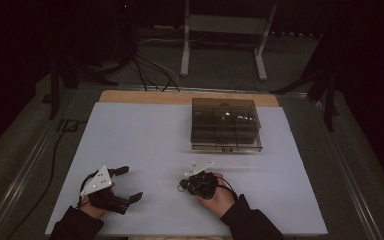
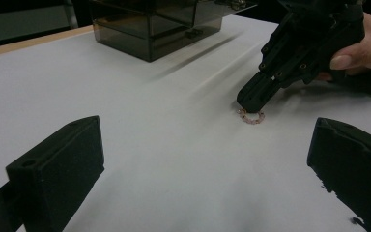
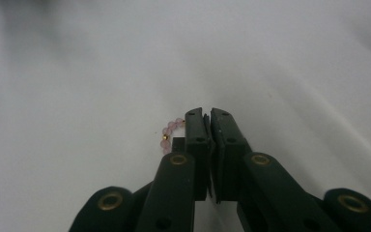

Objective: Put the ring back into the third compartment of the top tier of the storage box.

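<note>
Down at the table, the right gripper (image 3: 206,115) fingers (image 3: 195,126) pinch the pink bead bracelet (image 3: 170,129).

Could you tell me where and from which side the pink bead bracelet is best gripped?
Take the bead bracelet across its strand at one spot on the ring, coming straight down from above, since it lies flat on the white table with nothing standing up to catch sideways. The right gripper seems shut on its near arc this way.
</note>
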`<action>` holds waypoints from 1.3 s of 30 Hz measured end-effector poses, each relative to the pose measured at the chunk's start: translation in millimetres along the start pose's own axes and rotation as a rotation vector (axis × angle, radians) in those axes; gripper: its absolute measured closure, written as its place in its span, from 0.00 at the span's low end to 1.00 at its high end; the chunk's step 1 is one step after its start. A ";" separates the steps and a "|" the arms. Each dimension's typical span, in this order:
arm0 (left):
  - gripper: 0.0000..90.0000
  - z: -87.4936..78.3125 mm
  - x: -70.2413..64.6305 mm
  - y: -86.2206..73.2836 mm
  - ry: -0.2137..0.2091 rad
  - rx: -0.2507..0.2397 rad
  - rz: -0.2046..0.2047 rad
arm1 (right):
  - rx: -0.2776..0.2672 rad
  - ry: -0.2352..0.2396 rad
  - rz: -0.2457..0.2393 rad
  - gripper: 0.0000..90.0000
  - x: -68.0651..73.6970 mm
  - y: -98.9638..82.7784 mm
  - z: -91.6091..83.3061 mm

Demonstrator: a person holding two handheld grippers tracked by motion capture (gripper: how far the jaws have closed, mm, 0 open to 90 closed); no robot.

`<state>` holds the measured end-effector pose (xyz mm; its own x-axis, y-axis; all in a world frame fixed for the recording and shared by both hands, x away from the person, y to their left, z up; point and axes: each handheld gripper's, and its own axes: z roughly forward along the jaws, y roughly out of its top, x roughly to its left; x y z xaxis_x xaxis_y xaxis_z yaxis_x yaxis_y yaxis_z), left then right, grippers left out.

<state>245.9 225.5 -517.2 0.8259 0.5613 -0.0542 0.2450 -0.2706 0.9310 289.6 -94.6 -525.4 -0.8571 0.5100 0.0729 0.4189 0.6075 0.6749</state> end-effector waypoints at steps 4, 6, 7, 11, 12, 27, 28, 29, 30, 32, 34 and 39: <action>0.01 -0.2 0.0 0.1 -0.001 -0.003 -0.001 | -0.019 0.008 0.028 0.97 -2.2 -1.6 -0.7; 0.01 -0.4 -0.1 0.0 0.000 -0.002 0.000 | -0.029 0.005 0.032 0.98 -2.8 -1.5 -2.5; 0.01 -0.4 0.0 0.1 0.000 -0.002 0.000 | -0.037 0.002 0.029 0.98 -3.0 -0.9 -4.3; 0.01 -0.2 -0.2 0.0 0.000 -0.001 0.002 | -0.048 -0.001 0.039 0.98 -4.4 0.5 -8.9; 0.01 -0.2 -0.2 0.1 -0.001 -0.001 0.002 | -0.053 0.002 0.038 0.98 -4.9 0.7 -10.0; 0.01 0.3 -0.1 0.1 -0.003 0.000 0.002 | -0.077 0.006 0.037 0.98 -6.1 6.4 -23.5; 0.01 0.3 -0.3 0.0 -0.002 0.002 0.004 | -0.078 0.007 0.037 0.98 -6.1 6.4 -24.1; 0.01 0.3 -0.4 0.0 -0.002 0.002 0.005 | -0.079 0.011 0.035 0.98 -6.2 6.4 -24.5; 0.01 0.4 -0.3 0.1 -0.004 -0.001 0.003 | -0.074 0.015 0.032 0.98 -5.9 6.8 -24.7; 0.01 0.5 0.0 0.2 -0.004 0.000 0.001 | -0.079 0.020 0.037 0.98 -6.2 7.2 -25.0; 0.01 0.3 -0.3 0.0 -0.002 0.002 0.003 | -0.071 0.017 0.036 0.98 -6.2 7.6 -25.3; 0.01 0.2 0.2 -0.1 -0.004 -0.001 -0.003 | -0.086 0.016 0.033 0.98 -7.8 10.4 -30.2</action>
<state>246.1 225.4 -517.4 0.8272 0.5589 -0.0584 0.2468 -0.2681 0.9312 291.6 -110.7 -496.7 -0.8480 0.5189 0.1077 0.4208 0.5357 0.7321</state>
